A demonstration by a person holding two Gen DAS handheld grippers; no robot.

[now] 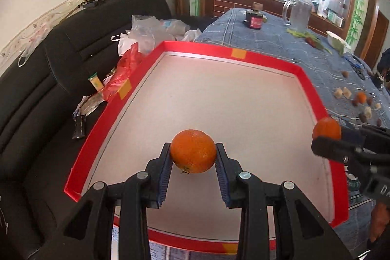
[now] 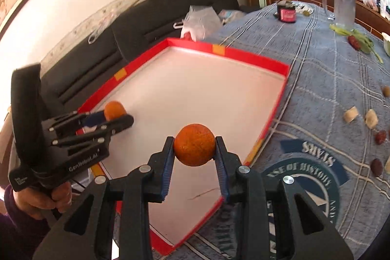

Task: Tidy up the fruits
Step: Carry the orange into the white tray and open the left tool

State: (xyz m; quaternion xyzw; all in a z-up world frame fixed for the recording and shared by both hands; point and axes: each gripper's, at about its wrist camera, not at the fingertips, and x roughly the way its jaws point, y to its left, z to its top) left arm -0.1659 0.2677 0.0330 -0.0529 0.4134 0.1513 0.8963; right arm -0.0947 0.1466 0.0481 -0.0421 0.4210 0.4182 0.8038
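Both wrist cams look down close; share red tray (image 1: 309, 89).

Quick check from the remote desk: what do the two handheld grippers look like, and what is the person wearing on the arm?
Both grippers, left gripper and right gripper, are black plastic with ribbed blue pads and silver pivot bolts. The left has a black hooked handle and white "GenRobot.AI" lettering. A dark purple sleeve covers the left arm.

The left gripper (image 1: 192, 157) is tilted downward, its blue-padded fingers (image 1: 163, 171) pressed against both sides of an orange (image 1: 193, 151) that is held clear of the surface below. The right gripper (image 2: 195, 150) is angled down likewise, and a second orange (image 2: 194, 145) is clamped between its fingers (image 2: 220, 168). In the right wrist view, the left gripper's handle is seen grasped by a hand (image 2: 42, 199) in a dark sleeve.
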